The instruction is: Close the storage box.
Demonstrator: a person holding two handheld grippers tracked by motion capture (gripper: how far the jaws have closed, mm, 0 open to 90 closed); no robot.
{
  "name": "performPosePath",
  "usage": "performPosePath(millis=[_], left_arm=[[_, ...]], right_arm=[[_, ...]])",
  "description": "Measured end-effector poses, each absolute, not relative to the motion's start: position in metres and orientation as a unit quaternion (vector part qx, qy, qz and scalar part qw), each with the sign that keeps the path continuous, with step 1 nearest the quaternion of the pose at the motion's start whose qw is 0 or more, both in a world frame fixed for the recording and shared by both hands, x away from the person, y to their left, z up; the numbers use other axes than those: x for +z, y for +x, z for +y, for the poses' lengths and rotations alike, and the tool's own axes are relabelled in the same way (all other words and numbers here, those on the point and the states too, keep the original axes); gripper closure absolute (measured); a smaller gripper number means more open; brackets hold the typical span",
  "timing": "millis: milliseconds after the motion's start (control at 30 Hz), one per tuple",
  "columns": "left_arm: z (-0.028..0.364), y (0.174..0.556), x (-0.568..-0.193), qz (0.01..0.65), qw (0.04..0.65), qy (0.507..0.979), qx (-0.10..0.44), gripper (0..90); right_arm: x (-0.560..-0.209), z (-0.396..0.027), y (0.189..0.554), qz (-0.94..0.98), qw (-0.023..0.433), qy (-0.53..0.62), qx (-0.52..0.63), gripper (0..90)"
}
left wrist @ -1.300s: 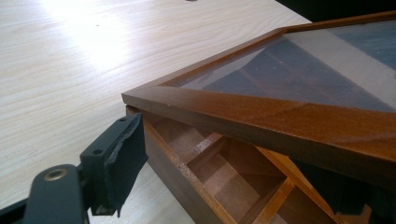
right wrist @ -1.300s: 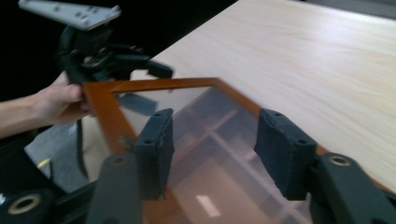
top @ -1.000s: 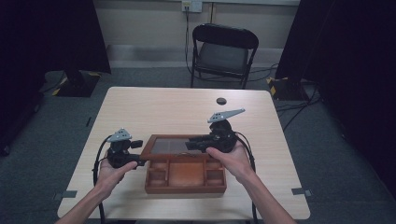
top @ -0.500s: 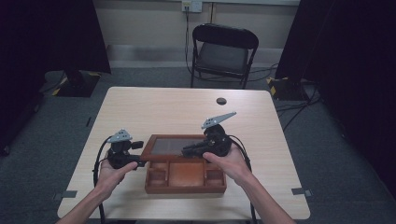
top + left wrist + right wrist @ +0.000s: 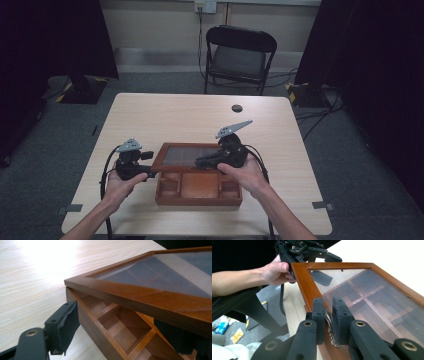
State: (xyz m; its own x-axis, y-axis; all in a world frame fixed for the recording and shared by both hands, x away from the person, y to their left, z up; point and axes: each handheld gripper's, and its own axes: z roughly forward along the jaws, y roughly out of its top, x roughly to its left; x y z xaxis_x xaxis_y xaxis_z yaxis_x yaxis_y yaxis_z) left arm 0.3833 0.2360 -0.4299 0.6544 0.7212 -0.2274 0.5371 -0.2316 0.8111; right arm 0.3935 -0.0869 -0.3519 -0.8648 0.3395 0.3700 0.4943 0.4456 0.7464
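Wooden box lid held part-open

Wooden box (image 5: 199,186) sits at lower centre of the table (image 5: 175,115). Right gripper (image 5: 327,315) has just clenched on the glass lid's (image 5: 372,290) metal latch (image 5: 329,319) (lid raised). Left gripper (image 5: 117,332) straddles the box's side wall; grip unclear.

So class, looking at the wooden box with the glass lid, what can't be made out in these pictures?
- Small dark thing on the table, high view: too small to identify.
- Metal handle, right gripper view: mostly hidden between the right gripper's pads.
- Box compartments, left gripper view: far ones hidden under the lid.
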Motion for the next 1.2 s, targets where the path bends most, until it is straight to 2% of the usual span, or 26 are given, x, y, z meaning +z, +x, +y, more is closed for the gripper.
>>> performPosePath(millis=[433, 1200], left_arm=[[0.241, 0.388, -0.432, 0.411, 0.469, 0.776, 0.094, 20.1], [0.261, 0.398, -0.436, 0.428, 0.450, 0.776, 0.107, 20.3]], right_arm=[[-0.359, -0.088, 0.397, -0.850, 0.062, -0.256, -0.457, 81.2], [-0.370, -0.086, 0.390, -0.860, 0.062, -0.254, -0.438, 81.2]])
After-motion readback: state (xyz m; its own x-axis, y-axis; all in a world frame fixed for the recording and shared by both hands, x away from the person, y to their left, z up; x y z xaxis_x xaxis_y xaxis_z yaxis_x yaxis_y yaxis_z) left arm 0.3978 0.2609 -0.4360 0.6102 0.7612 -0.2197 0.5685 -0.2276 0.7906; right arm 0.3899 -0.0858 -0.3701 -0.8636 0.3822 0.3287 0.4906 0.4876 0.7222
